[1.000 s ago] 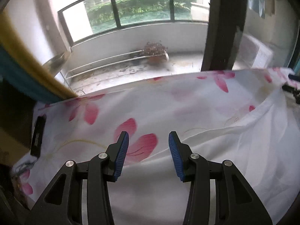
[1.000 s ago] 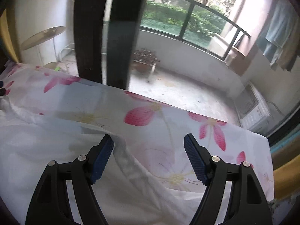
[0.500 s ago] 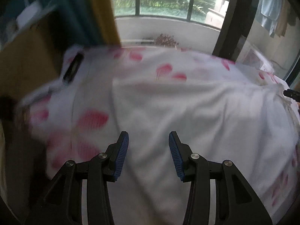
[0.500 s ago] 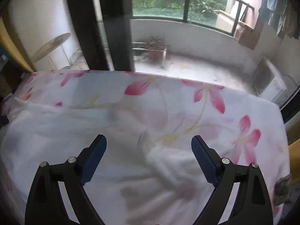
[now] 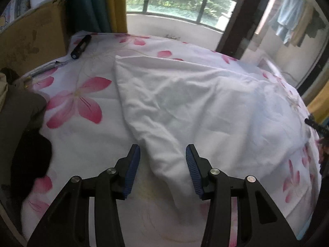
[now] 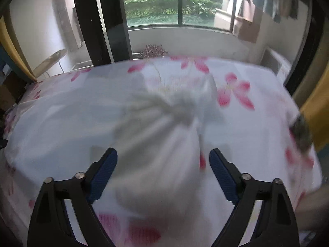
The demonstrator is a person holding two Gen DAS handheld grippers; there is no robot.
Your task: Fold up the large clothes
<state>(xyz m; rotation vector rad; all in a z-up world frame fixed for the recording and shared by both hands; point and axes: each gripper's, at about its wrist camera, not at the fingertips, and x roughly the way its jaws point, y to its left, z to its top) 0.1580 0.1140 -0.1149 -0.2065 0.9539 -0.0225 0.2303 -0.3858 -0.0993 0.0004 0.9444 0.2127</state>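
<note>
A large white garment (image 5: 185, 98) lies crumpled on a bed sheet printed with pink flowers (image 5: 82, 103). In the left wrist view its narrow near end runs down between my fingers. My left gripper (image 5: 163, 162) is open and empty just above that near end. In the right wrist view the garment (image 6: 156, 135) is blurred, bunched in the middle of the bed. My right gripper (image 6: 163, 164) is wide open and empty above its near part.
A cardboard box (image 5: 30, 33) stands at the bed's left. A black tool (image 5: 81, 46) lies on the sheet's far left corner. Dark clothes (image 5: 22, 127) lie at the left edge. Window and balcony railing (image 6: 176, 6) are beyond the bed. Yellow curtain (image 6: 316, 107) hangs right.
Both grippers have pulled back and up from the far side of the bed, so the whole garment now shows. The right gripper has opened wider. Neither holds cloth.
</note>
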